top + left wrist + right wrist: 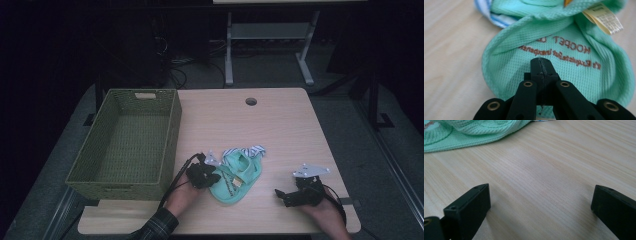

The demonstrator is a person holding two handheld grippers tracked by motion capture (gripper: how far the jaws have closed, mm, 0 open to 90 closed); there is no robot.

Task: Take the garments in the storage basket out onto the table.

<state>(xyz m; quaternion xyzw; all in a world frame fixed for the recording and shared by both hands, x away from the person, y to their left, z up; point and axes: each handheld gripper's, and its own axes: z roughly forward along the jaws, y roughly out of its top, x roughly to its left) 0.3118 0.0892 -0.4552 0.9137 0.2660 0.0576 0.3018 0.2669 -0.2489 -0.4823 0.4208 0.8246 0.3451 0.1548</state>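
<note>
Soft, light mint knit garment (235, 179) near the table's (290, 125) front edge, pinched at its hem by the closed left gripper (541, 65); right gripper (540, 202) held wide open, empty.

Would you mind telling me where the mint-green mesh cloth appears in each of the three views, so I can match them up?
High view: the mint-green cloth lies low and centre on the table, beside the left gripper.
Left gripper view: it spans the middle and upper part, just beyond the shut jaws.
Right gripper view: only its edge, at the top left corner.
Shared landmark: the light wooden tabletop under the cloth.
</note>
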